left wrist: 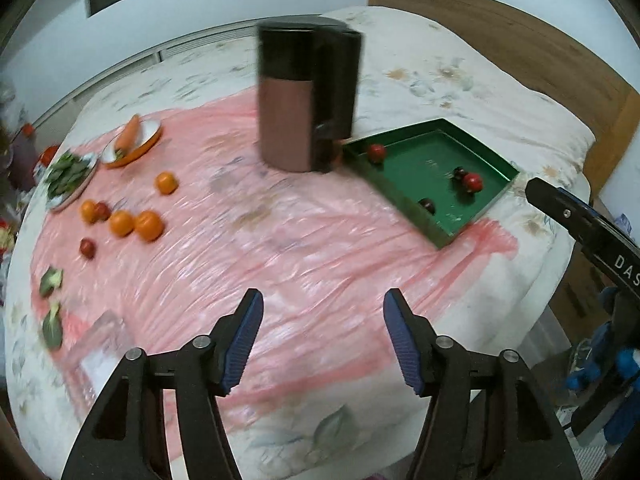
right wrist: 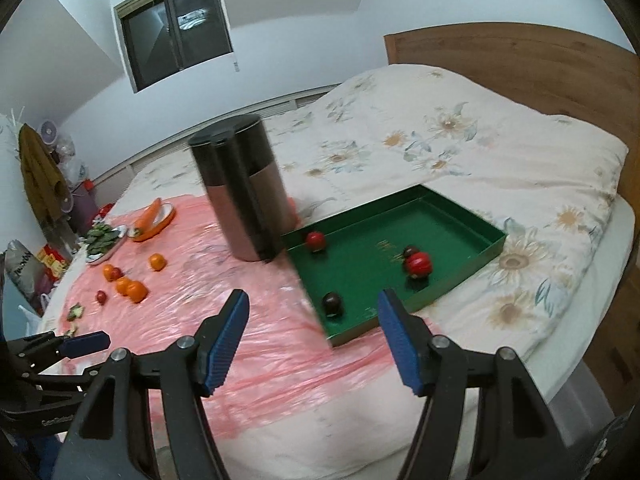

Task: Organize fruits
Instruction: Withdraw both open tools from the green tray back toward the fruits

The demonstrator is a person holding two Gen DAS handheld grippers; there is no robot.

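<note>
I'm eyeing the loose oranges (left wrist: 136,222) sitting far left on the bed's pink sheet (left wrist: 280,240), planning one fruit at a time toward the green tray (left wrist: 404,196) on the right. Left tongs (left wrist: 323,336) and right tongs (right wrist: 313,332) are both hanging wide open, gripping nothing.

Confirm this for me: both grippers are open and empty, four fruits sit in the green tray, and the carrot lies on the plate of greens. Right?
Not quite. The carrot lies in the orange bowl, beside the plate of greens; the left wrist view shows it. The rest stands: left gripper and right gripper are open and empty, and four fruits sit in the green tray.
</note>
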